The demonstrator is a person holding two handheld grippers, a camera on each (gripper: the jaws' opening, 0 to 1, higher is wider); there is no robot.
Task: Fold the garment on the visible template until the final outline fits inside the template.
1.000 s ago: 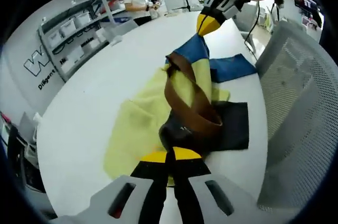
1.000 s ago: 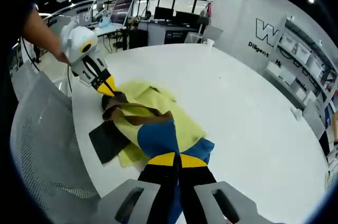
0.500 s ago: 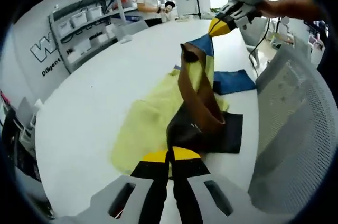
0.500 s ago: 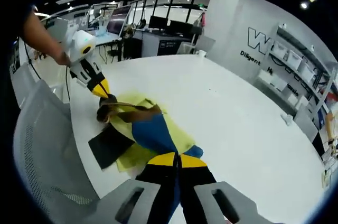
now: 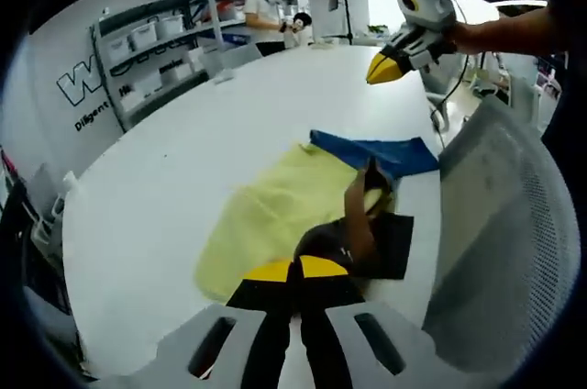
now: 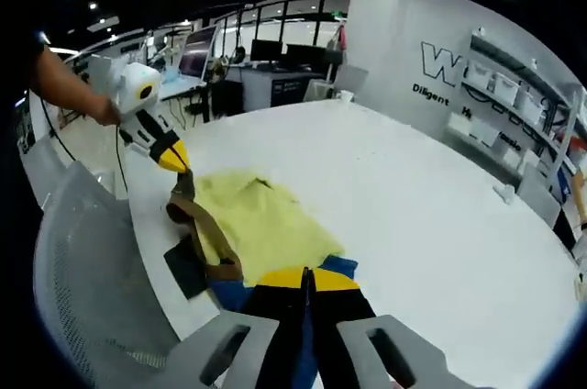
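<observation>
a: where was the garment (image 5: 275, 215)?
b: on the bench (image 5: 183, 150), long axis between the hand-held grippers; left hand-held gripper (image 5: 295, 270) pinched its brown end, right hand-held gripper (image 5: 383, 67) was closed, empty, farther.

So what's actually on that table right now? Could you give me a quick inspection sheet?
Surface: round white table, mostly bare.
Job's things: multicoloured garment, its yellow panel spread flat; blue part and brown strap at its edges; dark flat template partly under it.
Clutter: nothing seen.
Grippers: left claw shut on the garment's dark end; right claw raised above the table, jaws together, whether it holds cloth unclear.
Cables: one trailing from the right claw.
Surroundings: grey mesh chair, wall shelving with bins, office desks.
</observation>
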